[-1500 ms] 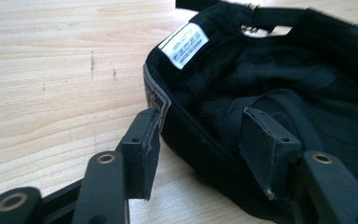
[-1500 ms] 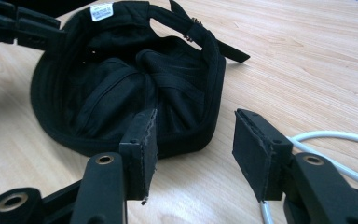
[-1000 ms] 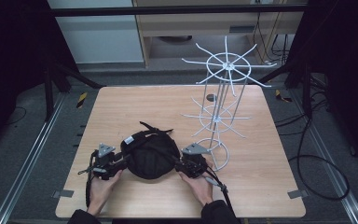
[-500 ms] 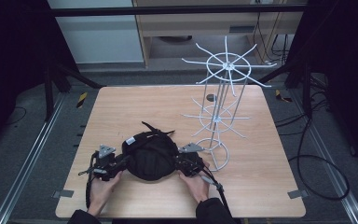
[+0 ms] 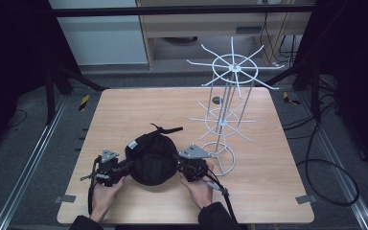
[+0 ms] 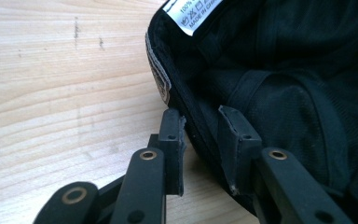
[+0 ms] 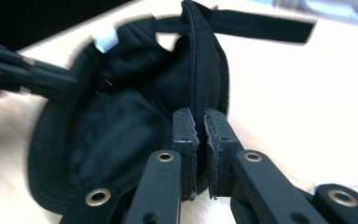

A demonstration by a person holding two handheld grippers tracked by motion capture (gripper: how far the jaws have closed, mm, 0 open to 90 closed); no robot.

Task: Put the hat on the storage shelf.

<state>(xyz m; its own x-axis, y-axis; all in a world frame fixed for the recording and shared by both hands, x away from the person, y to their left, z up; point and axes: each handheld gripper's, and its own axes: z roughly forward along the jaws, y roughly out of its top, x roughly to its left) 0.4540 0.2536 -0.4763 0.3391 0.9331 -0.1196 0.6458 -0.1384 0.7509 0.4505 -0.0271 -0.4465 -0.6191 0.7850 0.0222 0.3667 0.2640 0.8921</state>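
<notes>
A black cap (image 5: 151,160) lies upside down on the wooden table (image 5: 172,105), its white care label (image 6: 191,11) showing inside. My left gripper (image 5: 127,166) sits at the cap's left edge. Its jaws have just been closing and straddle the rim (image 6: 200,135), one pad outside and one inside, with a gap still between them. My right gripper (image 5: 178,165) is at the cap's right edge. Its jaws have just closed and are shut on the rim (image 7: 201,126), which stands up between the pads. The cap's strap (image 7: 261,28) sticks out at the far side.
A white wire display stand (image 5: 225,120) with radiating arms rises just right of and behind the right gripper, its ring base (image 5: 220,158) close to that hand. The other gripper (image 7: 23,74) shows across the cap in the right gripper view.
The right gripper has moved in onto the cap's right rim and risen a little, lifting that edge. The cap looks narrower and bunched. The left hand has stayed in place.
</notes>
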